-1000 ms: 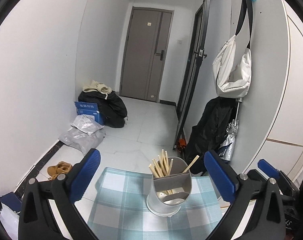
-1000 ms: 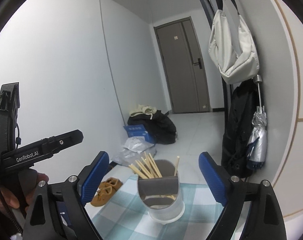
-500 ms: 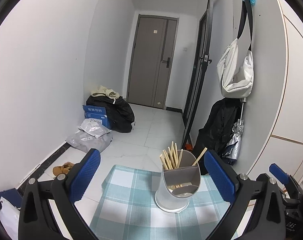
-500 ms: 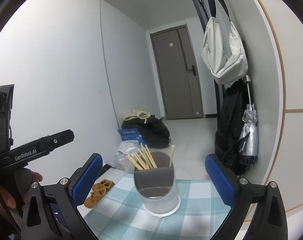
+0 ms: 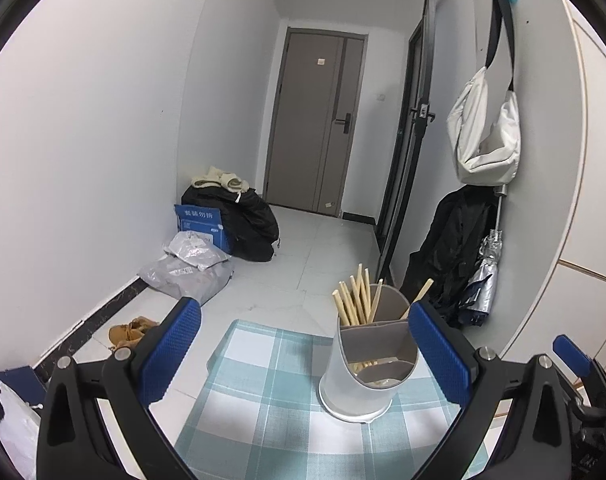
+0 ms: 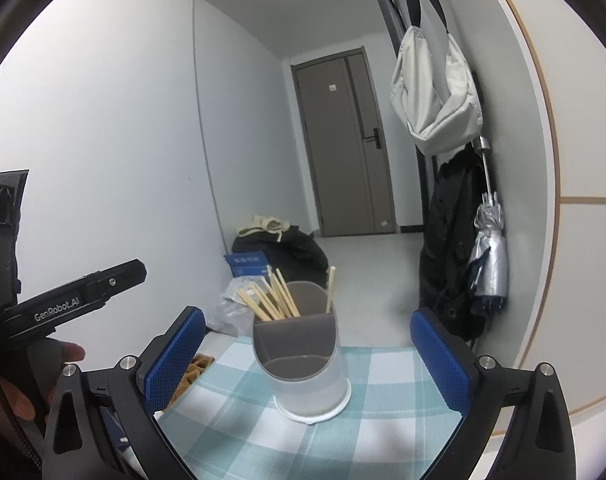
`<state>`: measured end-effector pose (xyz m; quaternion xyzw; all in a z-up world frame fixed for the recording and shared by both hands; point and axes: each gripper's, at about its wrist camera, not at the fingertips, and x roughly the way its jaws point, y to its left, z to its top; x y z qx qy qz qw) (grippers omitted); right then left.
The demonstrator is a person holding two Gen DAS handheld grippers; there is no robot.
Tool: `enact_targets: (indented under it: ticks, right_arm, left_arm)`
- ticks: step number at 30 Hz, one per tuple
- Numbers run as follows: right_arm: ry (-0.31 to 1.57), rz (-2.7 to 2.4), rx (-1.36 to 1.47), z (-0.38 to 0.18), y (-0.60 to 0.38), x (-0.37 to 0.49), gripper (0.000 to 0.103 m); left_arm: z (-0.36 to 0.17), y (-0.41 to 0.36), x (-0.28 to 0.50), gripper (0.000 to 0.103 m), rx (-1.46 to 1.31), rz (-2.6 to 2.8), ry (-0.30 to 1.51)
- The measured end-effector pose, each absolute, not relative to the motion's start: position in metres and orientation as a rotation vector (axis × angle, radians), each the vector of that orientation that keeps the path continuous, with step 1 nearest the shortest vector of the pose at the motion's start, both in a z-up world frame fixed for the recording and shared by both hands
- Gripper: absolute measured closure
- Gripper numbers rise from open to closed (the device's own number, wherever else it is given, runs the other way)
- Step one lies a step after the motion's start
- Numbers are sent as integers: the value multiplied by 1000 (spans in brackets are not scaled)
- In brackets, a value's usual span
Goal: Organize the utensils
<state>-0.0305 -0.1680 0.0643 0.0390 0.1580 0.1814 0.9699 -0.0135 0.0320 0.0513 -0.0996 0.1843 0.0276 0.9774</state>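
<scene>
A grey and white utensil holder stands upright on a teal checked tablecloth. Several wooden chopsticks lean in its rear compartment; the front compartment looks bare. My left gripper is open, blue pads wide apart, with the holder ahead between them, nearer the right pad. My right gripper is open too, with the holder centred ahead between its pads, touching neither. In the right wrist view the left gripper's black body shows at the left, a hand beneath it.
Beyond the table's far edge lie a tiled floor, a black bag, a blue box, grey parcels and brown shoes. A white bag, a dark coat and a silver umbrella hang on the right wall.
Both views have sunk and tilted, so the holder and tablecloth sit larger and closer. The right gripper's pads spread a little wider. The holder has not moved.
</scene>
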Motion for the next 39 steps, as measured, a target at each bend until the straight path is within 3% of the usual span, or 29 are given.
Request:
enact_targets:
  ticks: [16,39]
  right_arm:
    - [416,323,59,24,-163,-12,0]
    - [413,307,46,22,-163,-15,0]
  left_arm:
    - [14,24,7,1,-127,56,460]
    - [17,20,0,1,-110,41,454]
